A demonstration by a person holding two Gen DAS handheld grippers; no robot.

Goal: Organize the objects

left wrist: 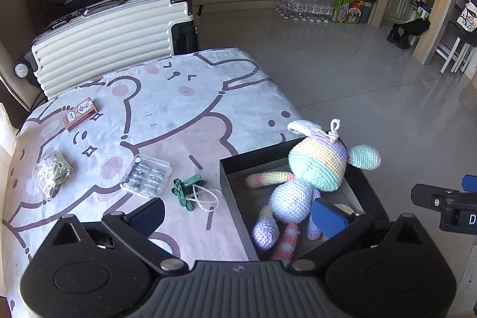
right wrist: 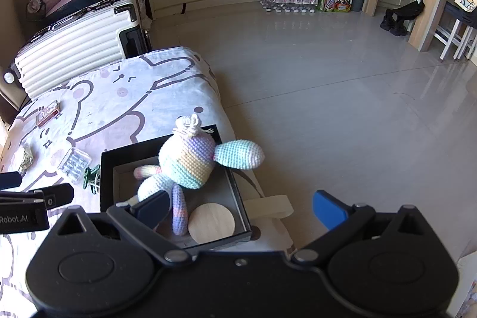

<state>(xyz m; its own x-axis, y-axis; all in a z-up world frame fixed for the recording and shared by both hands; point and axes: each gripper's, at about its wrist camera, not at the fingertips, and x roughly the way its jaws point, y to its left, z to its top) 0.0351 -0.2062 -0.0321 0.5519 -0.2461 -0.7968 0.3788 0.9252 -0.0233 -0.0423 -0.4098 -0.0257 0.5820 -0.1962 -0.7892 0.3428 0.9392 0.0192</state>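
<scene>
**Inspector:** Step in hand?

**Assistant:** Loading the black box (left wrist: 369,192). The crocheted toy (left wrist: 301,187) lies inside it, head propped on the far corner, one ear hanging over the right wall. The left gripper (left wrist: 238,216) stands with jaws spread wide, nothing pressed between them; its blue finger sits just beside the toy's legs. I judge the toy is placed and released.

**Inspector:** The right gripper (right wrist: 241,210)?

**Assistant:** Jaws wide, empty, hovering over the box's near edge.

**Inspector:** Box contents?

**Assistant:** The toy and a round wooden disc (right wrist: 211,222) on the floor of the box, near its front right corner, touching or just beside one leg. Nothing else visible.

**Inspector:** Still outstanding?

**Assistant:** On the tablecloth (left wrist: 167,109): green clips (left wrist: 186,189) with a white loop, just left of the box; a clear plastic case (left wrist: 146,176); a crumpled packet (left wrist: 52,173); a small brown carton (left wrist: 80,113), well apart.

**Inspector:** Next move?

**Assistant:** Likely the clips, being nearest. They are small and flat, so a low, narrow pinch.
</scene>
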